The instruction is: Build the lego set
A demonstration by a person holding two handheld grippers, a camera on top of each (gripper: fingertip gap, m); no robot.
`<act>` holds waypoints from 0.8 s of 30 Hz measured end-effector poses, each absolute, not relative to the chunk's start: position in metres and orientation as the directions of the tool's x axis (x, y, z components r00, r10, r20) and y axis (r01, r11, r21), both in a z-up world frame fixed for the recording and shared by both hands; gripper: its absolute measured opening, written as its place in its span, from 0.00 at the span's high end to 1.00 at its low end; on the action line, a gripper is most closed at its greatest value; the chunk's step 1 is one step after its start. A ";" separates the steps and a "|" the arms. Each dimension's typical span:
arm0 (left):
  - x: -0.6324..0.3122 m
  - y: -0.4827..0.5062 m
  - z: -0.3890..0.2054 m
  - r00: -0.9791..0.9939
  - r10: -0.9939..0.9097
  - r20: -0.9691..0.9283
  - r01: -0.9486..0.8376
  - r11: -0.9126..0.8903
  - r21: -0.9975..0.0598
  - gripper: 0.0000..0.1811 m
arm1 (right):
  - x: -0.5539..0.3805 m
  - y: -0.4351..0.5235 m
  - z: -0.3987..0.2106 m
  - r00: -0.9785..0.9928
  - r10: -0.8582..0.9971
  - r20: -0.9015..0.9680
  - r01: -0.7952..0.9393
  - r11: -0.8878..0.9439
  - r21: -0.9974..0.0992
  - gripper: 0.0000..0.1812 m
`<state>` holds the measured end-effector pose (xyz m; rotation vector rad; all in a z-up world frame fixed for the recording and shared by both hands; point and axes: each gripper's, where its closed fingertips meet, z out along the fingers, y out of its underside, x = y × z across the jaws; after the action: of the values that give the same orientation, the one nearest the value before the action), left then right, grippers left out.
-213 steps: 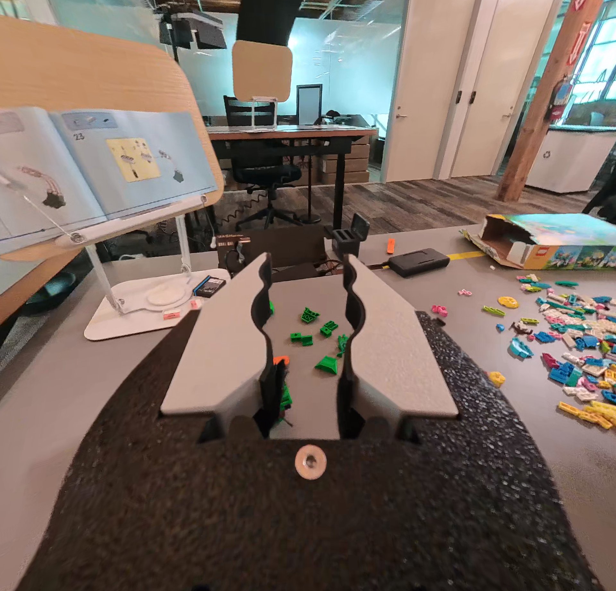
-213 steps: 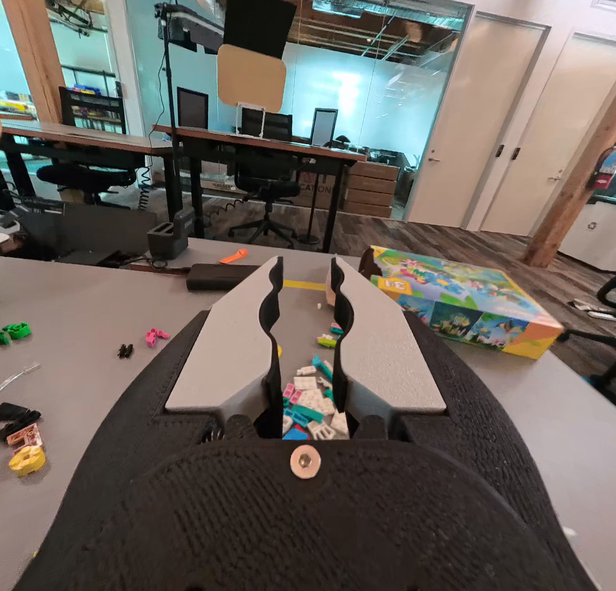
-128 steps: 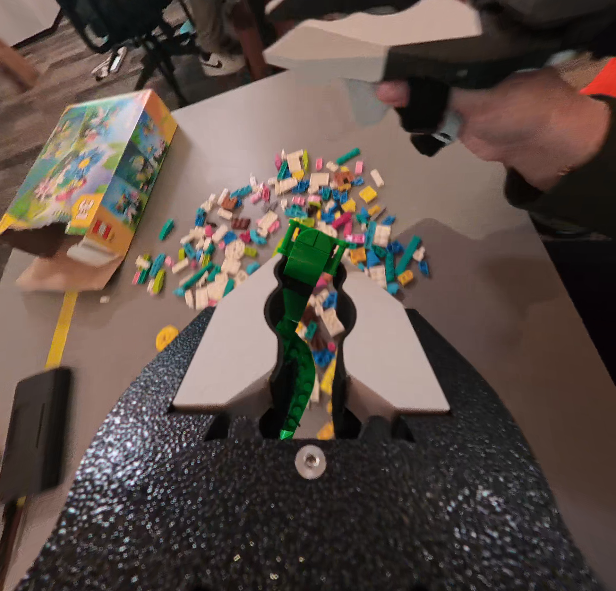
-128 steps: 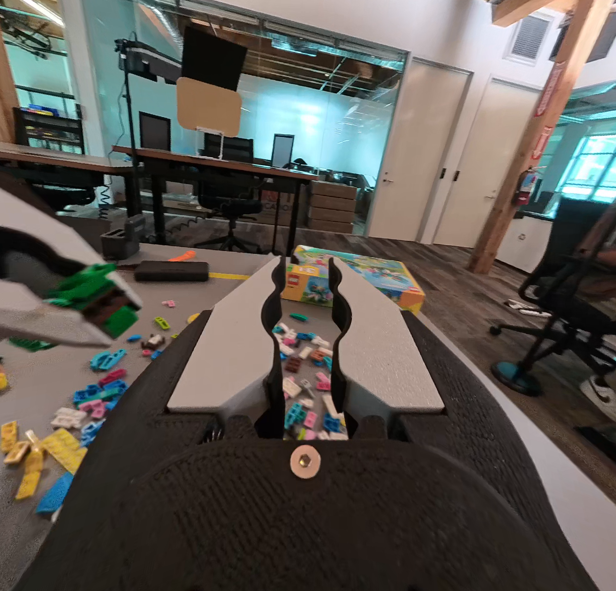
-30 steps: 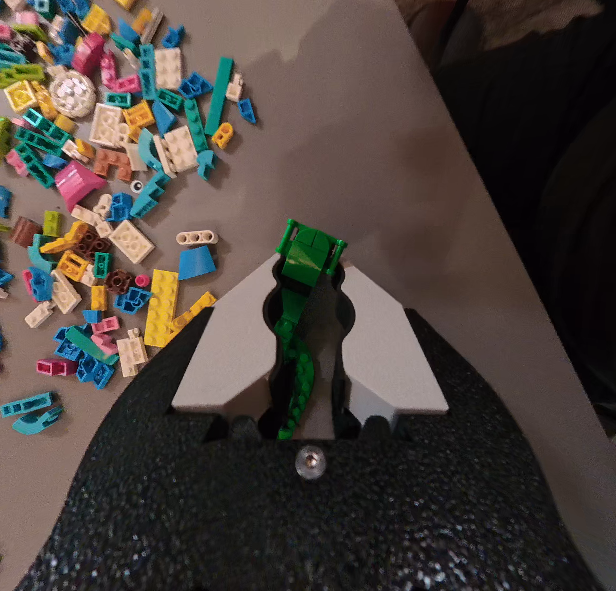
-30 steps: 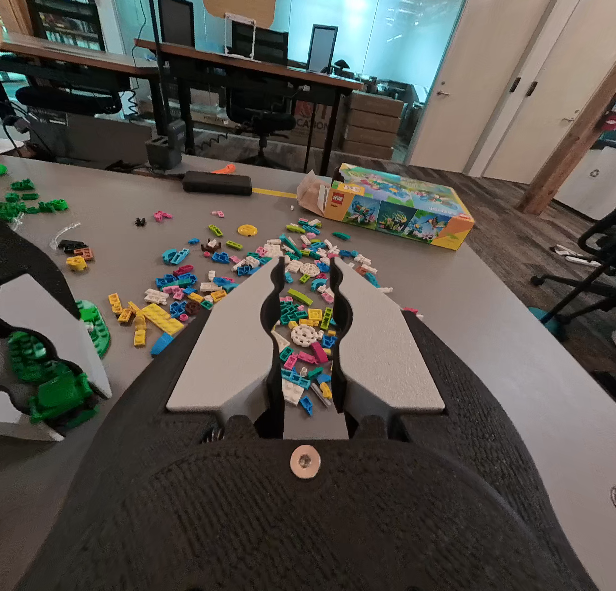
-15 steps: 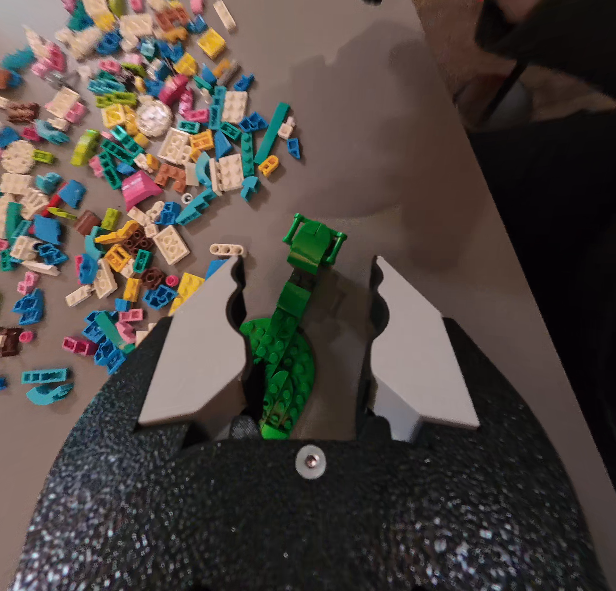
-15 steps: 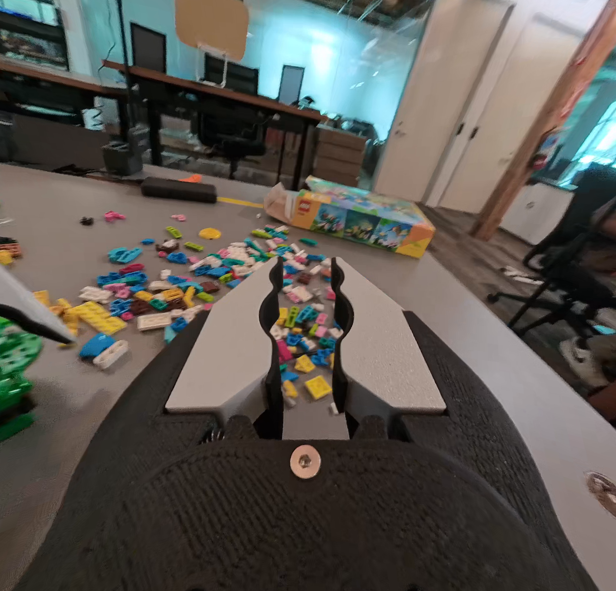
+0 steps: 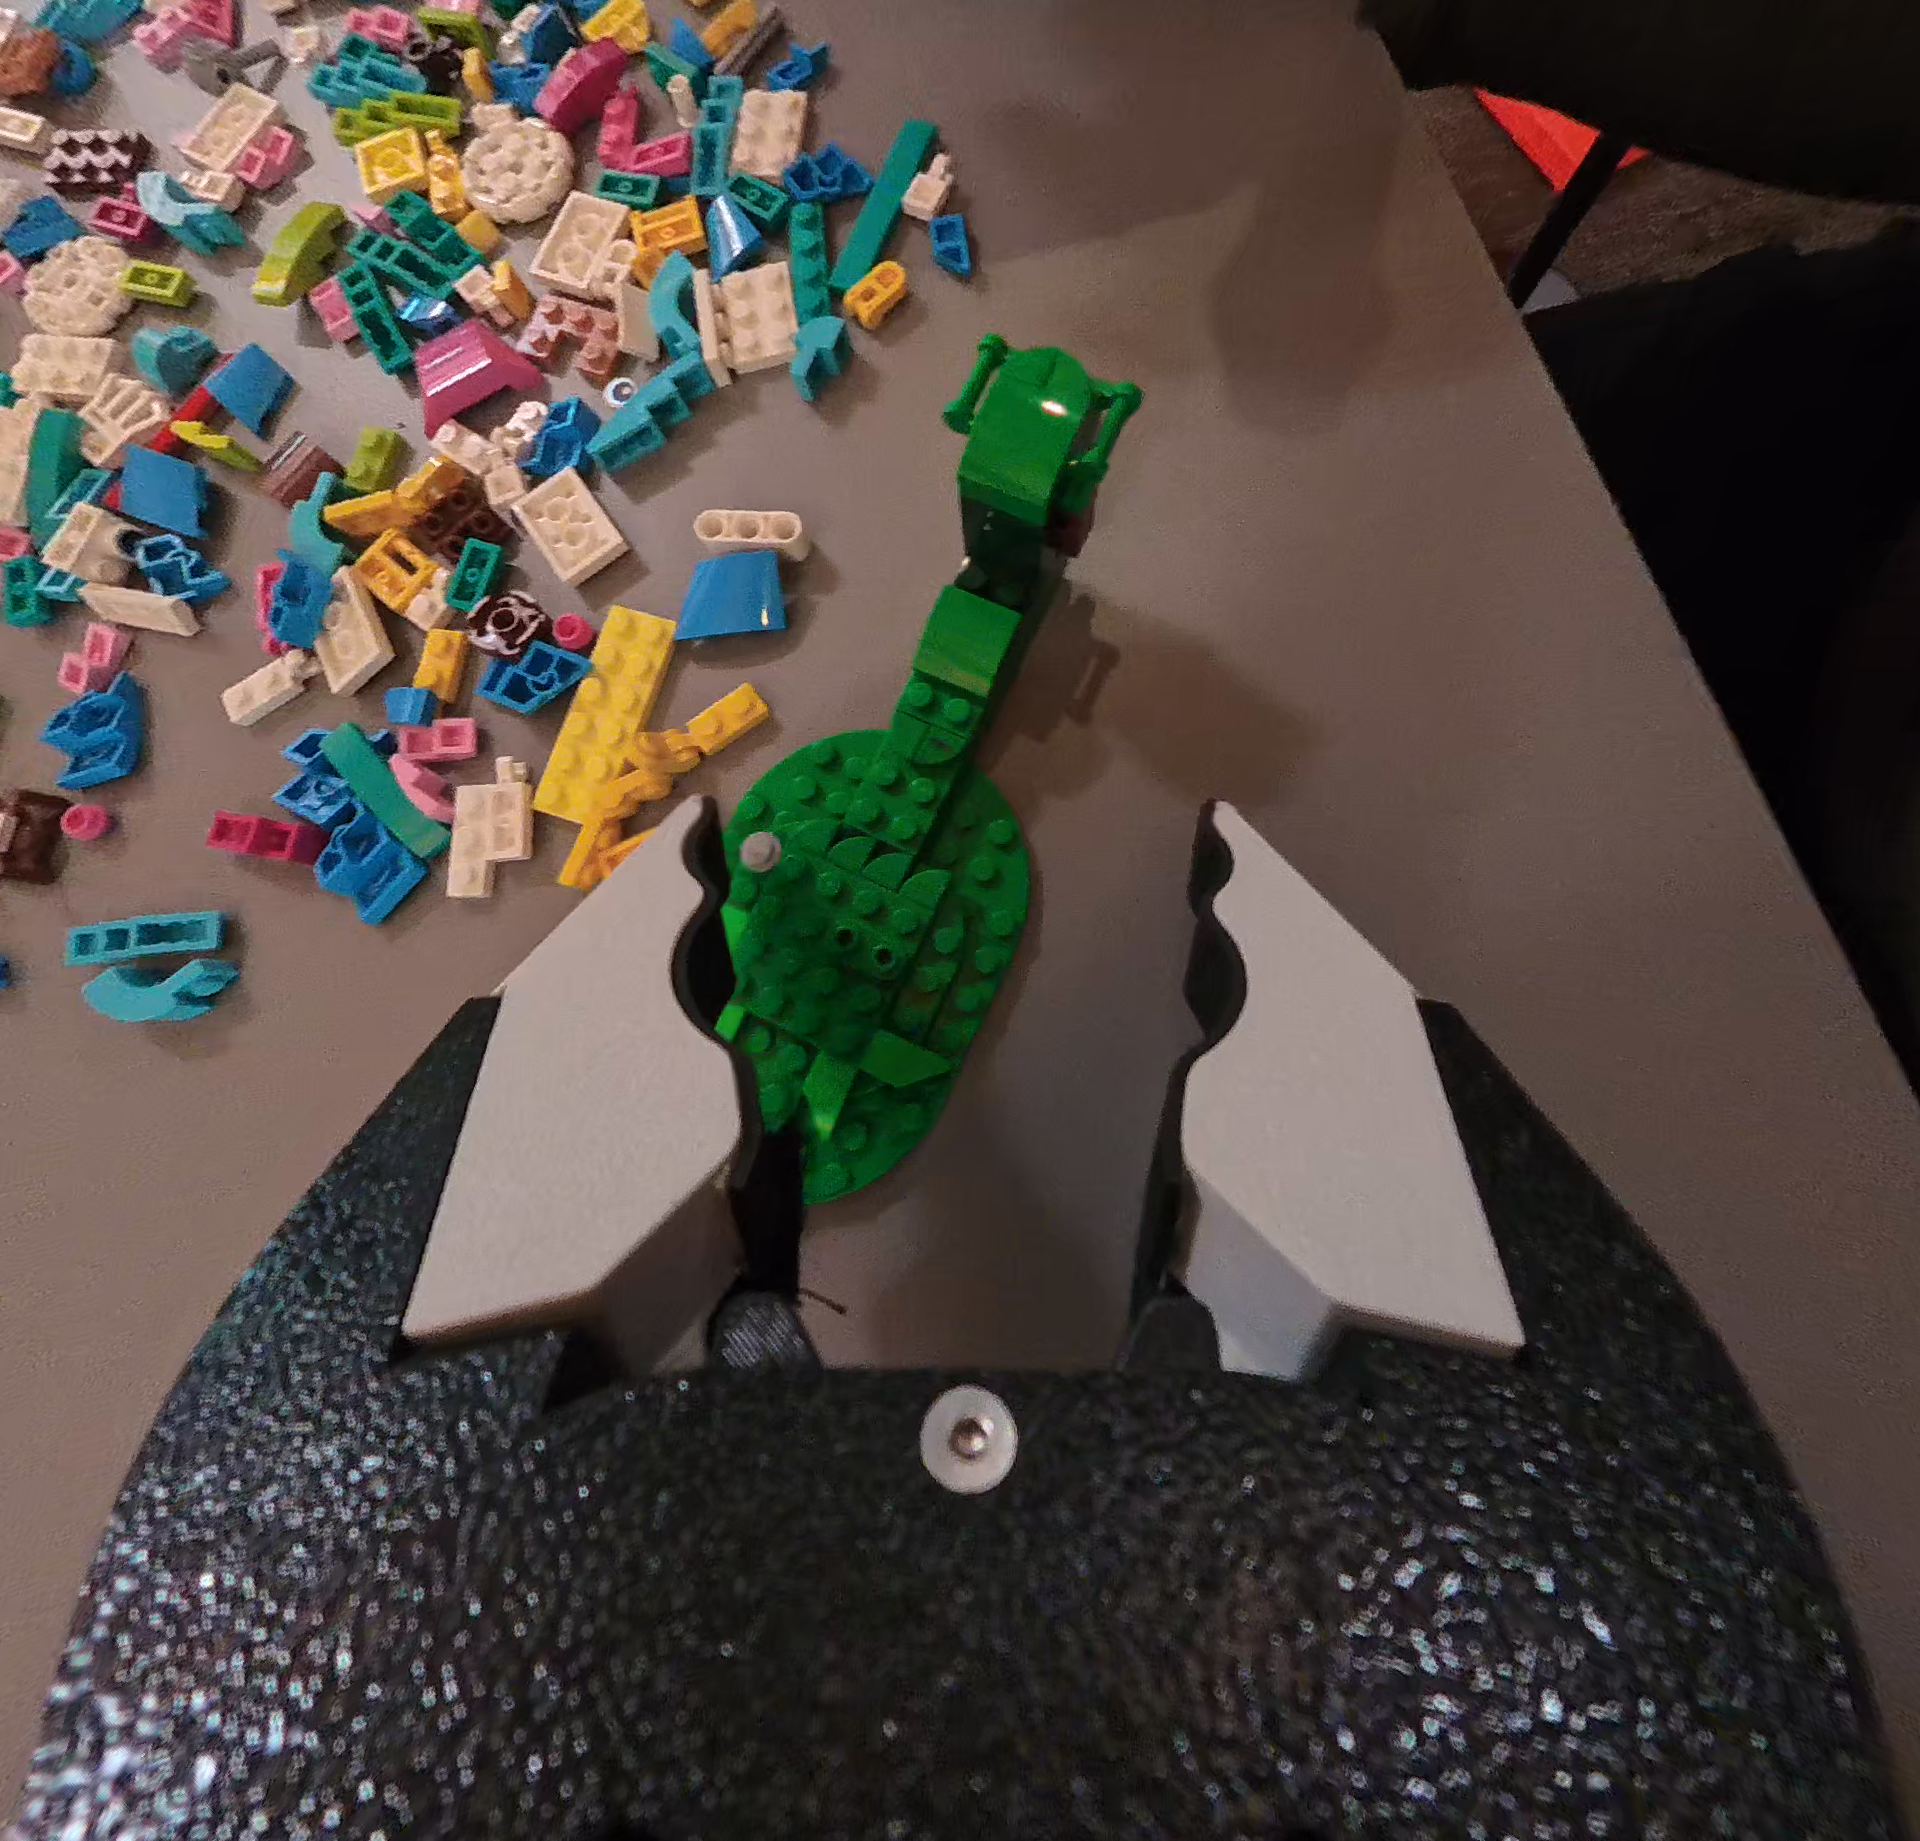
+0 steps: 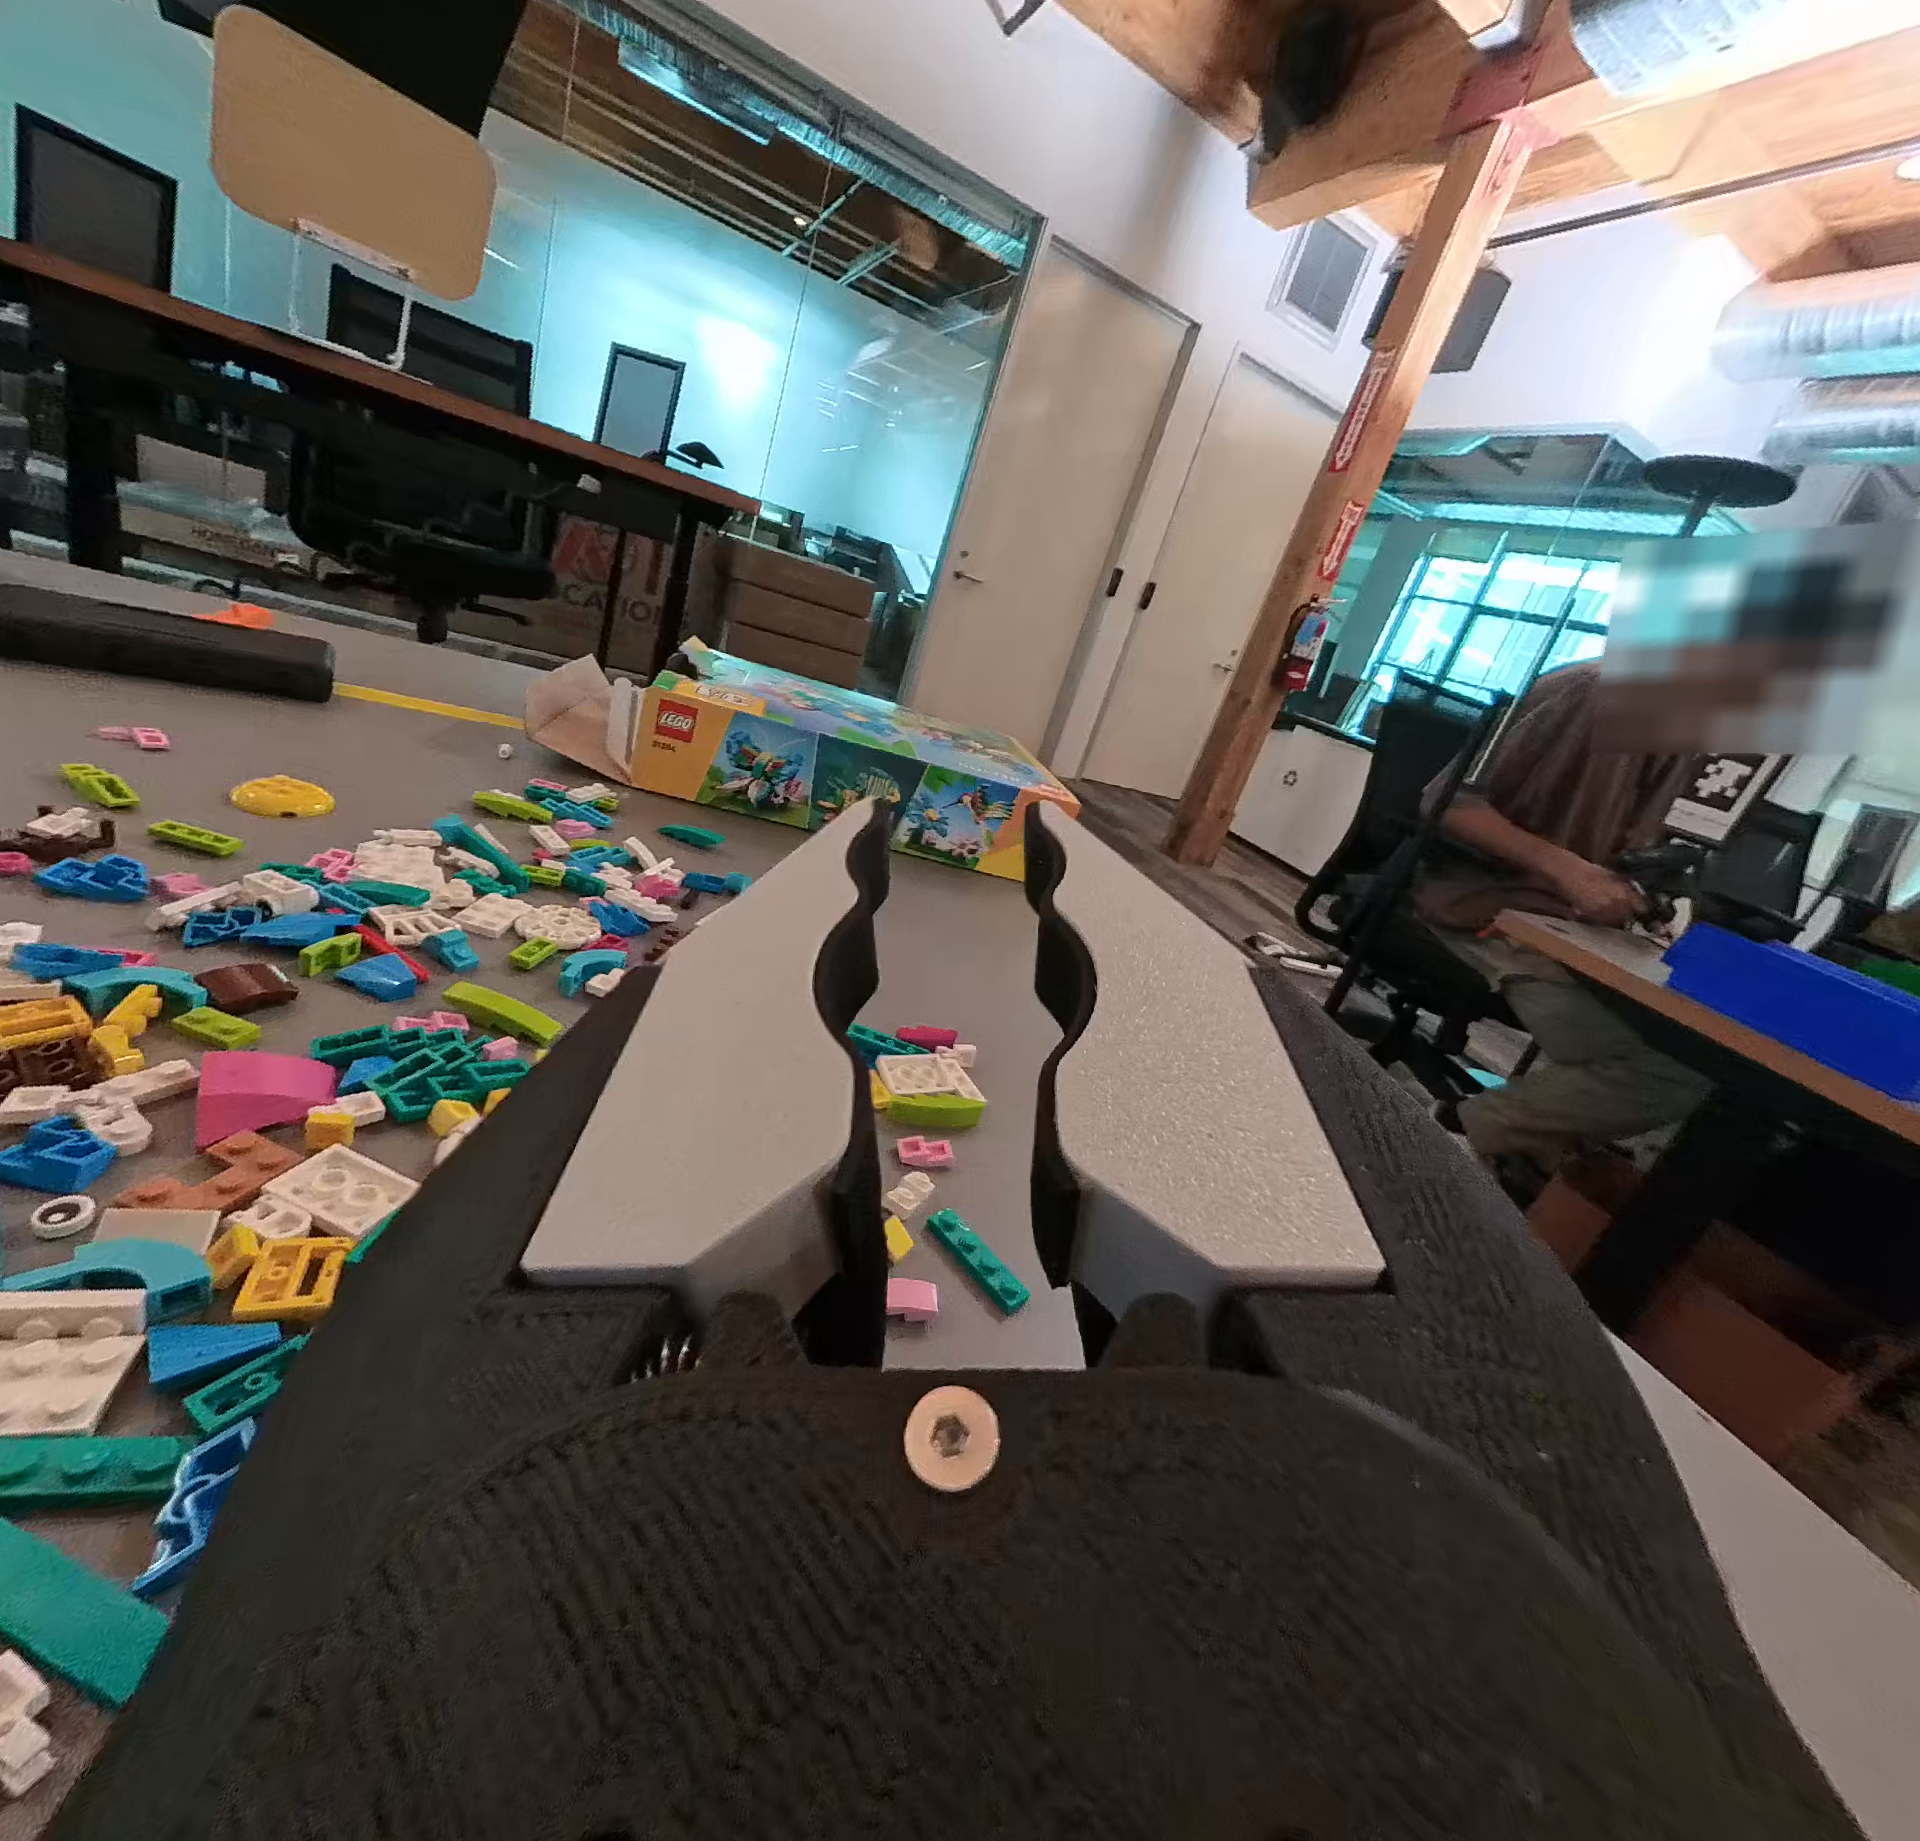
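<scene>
A green lego build (image 9: 883,918), a round studded plate with a long neck and a head at its far end, lies flat on the grey table (image 9: 1299,648). My left gripper (image 9: 956,825) is open wide and straddles the round plate; the left finger (image 9: 613,1043) touches or overlaps its edge. A pile of loose coloured bricks (image 9: 416,337) lies to the left of it. My right gripper (image 10: 951,825) is shut with only a narrow slit between the jaws and holds nothing. It hovers low over the same brick pile (image 10: 312,960).
The lego box (image 10: 831,752) lies at the far end of the table, past a black bar (image 10: 156,638). The table's edge (image 9: 1558,441) runs close on the right of the build. A person sits at another desk (image 10: 1538,856) to the right. My hands' fingertips stand some 30 centimeters from each other. Measured from the fingertips, the black bar (image 10: 156,638) is 35 centimeters or so from the left gripper and 45 centimeters from the right.
My left gripper has opened and let go of the green build, which now lies flat on the table. My right gripper has dropped lower over the bricks and tilted.
</scene>
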<state>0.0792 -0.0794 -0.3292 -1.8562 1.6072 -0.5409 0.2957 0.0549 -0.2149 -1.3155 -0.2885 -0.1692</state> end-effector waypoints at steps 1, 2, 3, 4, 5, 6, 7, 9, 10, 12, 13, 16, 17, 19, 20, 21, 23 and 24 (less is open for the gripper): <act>0.077 -0.076 -0.330 0.186 -0.978 -0.093 -0.736 -0.076 -0.672 0.51 | 0.297 0.055 -0.214 0.952 0.031 0.304 0.287 0.250 -0.925 0.86; 0.075 -0.073 -0.331 0.196 -0.976 -0.095 -0.744 -0.085 -0.662 0.51 | 0.298 0.055 -0.214 0.952 0.024 0.306 0.290 0.251 -0.923 0.86; 0.073 -0.072 -0.332 0.202 -0.976 -0.082 -0.750 -0.100 -0.654 0.51 | 0.298 0.055 -0.214 0.951 0.018 0.310 0.296 0.250 -0.922 0.86; 0.072 -0.074 -0.334 0.207 -0.977 -0.053 -0.754 -0.124 -0.645 0.51 | 0.299 0.055 -0.214 0.948 0.012 0.317 0.304 0.251 -0.919 0.86; 0.072 -0.079 -0.335 0.205 -0.979 -0.008 -0.757 -0.153 -0.635 0.52 | 0.298 0.056 -0.215 0.946 0.009 0.325 0.313 0.249 -0.917 0.87; 0.073 -0.087 -0.334 0.206 -0.977 0.047 -0.756 -0.189 -0.627 0.49 | 0.297 0.056 -0.215 0.943 0.010 0.332 0.319 0.249 -0.914 0.87; 0.073 -0.090 -0.333 0.218 -0.973 0.069 -0.760 -0.214 -0.614 0.50 | 0.296 0.056 -0.215 0.940 0.011 0.341 0.327 0.251 -0.911 0.87; 0.074 -0.099 -0.332 0.212 -0.973 0.089 -0.777 -0.223 -0.589 0.50 | 0.294 0.056 -0.216 0.934 0.010 0.358 0.345 0.248 -0.905 0.87; 0.076 -0.103 -0.331 0.208 -0.973 0.097 -0.775 -0.225 -0.590 0.50 | 0.293 0.056 -0.217 0.930 0.009 0.367 0.354 0.243 -0.903 0.87; 0.084 -0.112 -0.327 0.189 -0.974 0.122 -0.752 -0.223 -0.620 0.52 | 0.292 0.057 -0.218 0.924 0.008 0.383 0.370 0.239 -0.898 0.88; 0.086 -0.112 -0.325 0.191 -0.975 0.117 -0.740 -0.221 -0.635 0.52 | 0.291 0.057 -0.218 0.920 0.006 0.391 0.378 0.237 -0.895 0.88; 0.083 -0.099 -0.316 0.208 -0.978 -0.002 -0.692 -0.145 -0.707 0.51 | 0.293 0.057 -0.218 0.920 -0.002 0.392 0.382 0.236 -0.894 0.88; 0.084 -0.100 -0.312 0.195 -0.981 -0.014 -0.667 -0.122 -0.735 0.51 | 0.297 0.057 -0.217 0.924 -0.020 0.382 0.376 0.234 -0.897 0.89; 0.091 -0.102 -0.302 0.207 -0.977 -0.050 -0.586 -0.083 -0.806 0.51 | 0.308 0.055 -0.214 0.940 -0.060 0.335 0.340 0.238 -0.910 0.89; 0.095 -0.102 -0.295 0.219 -0.972 -0.091 -0.531 -0.040 -0.846 0.51 | 0.312 0.054 -0.212 0.949 -0.066 0.309 0.315 0.245 -0.917 0.89; 0.096 -0.098 -0.288 0.243 -0.957 -0.156 -0.496 0.016 -0.868 0.52 | 0.315 0.054 -0.211 0.955 -0.070 0.289 0.297 0.251 -0.921 0.89; 0.089 -0.086 -0.277 0.315 -0.914 -0.256 -0.460 0.089 -0.883 0.55 | 0.317 0.053 -0.210 0.959 -0.067 0.274 0.282 0.259 -0.924 0.89; 0.087 -0.084 -0.272 0.336 -0.913 -0.233 -0.428 0.072 -0.901 0.57 | 0.318 0.052 -0.209 0.960 -0.070 0.270 0.279 0.264 -0.923 0.90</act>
<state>0.0874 -0.0844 -0.2723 -1.5371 1.2644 -0.5716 0.3177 0.0520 -0.2091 -1.2843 -0.1883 -0.2382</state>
